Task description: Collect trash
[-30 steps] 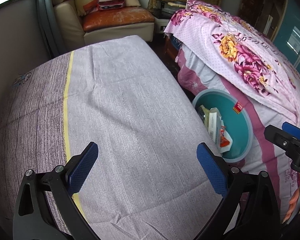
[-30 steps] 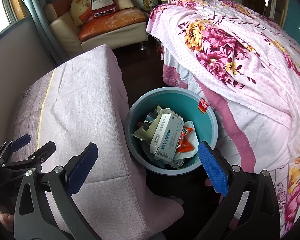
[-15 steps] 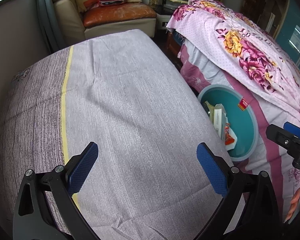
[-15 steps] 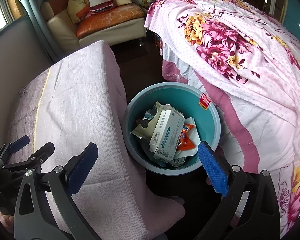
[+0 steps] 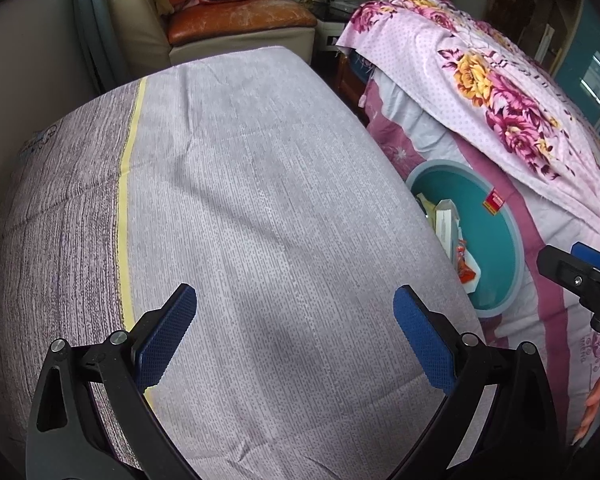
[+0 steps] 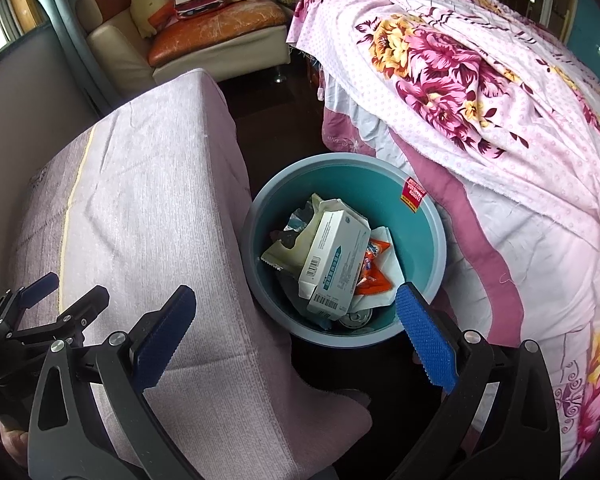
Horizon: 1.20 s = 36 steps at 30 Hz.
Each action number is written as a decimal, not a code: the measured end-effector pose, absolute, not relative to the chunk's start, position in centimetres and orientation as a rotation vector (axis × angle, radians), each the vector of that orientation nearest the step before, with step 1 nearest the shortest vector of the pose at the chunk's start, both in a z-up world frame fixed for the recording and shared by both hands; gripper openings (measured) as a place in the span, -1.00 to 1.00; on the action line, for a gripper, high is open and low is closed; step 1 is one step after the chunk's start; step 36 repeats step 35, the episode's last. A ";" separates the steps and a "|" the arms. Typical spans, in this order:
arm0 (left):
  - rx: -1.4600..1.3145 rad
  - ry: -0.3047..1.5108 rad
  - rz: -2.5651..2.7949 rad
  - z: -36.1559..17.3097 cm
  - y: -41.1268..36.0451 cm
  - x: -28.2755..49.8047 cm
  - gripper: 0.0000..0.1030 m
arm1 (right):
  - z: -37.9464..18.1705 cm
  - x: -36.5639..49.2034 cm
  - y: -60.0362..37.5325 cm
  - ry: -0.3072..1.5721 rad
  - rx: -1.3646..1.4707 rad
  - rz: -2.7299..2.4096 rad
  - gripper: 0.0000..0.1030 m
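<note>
Two grippers on hand, both spread wide and carrying nothing.

Item 1: left gripper [image 5: 294,320]. I have it hovering over the lilac-covered table [image 5: 260,200]; between its blue pads I see only bare cloth.

Item 2: right gripper [image 6: 296,322]. I have it over the gap between the table [image 6: 148,220] and the floral-covered bed [image 6: 480,100], looking down into the bin.

Item 3: teal bin [image 6: 420,248]. It stands on the dark floor, just beside the table's edge on one side and the bed's hanging cover on the other. Contents:
- white carton [image 6: 334,260], uppermost, long axis running from the near rim toward the far one, tilted, barcode end nearest me;
- orange wrapper [image 6: 374,276], to the right of the carton on white paper;
- pale crumpled packet [image 6: 288,248], to its left;
- can top [image 6: 356,318], partly visible under the carton at the near rim.

Item 4: loose trash outside the bin: none visible in either view.

Governing relation: the trash lies directly ahead of and below the right gripper, roughly centred between its fingers. From the left gripper the bin [image 5: 500,248] lies well off to the right, half hidden by the table edge. I judge the right hand much the nearer for anything concerning the bin, and the collecting apparently near its end.
</note>
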<state>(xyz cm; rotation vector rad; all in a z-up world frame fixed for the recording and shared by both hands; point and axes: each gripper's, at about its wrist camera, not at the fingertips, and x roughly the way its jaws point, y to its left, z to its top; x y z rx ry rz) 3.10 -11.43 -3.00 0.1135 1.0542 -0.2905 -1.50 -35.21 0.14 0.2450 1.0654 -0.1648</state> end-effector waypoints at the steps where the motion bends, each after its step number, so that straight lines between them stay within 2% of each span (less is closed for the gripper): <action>1: 0.113 1.054 -0.292 -3.0 -11.4 3.1 0.92 | 0.2 -1.5 -35.2 1.065 0.245 -0.165 0.86; 36: 0.132 1.017 -0.281 -0.8 -11.4 1.1 0.92 | 3.0 -4.6 -35.1 0.991 0.225 -0.193 0.86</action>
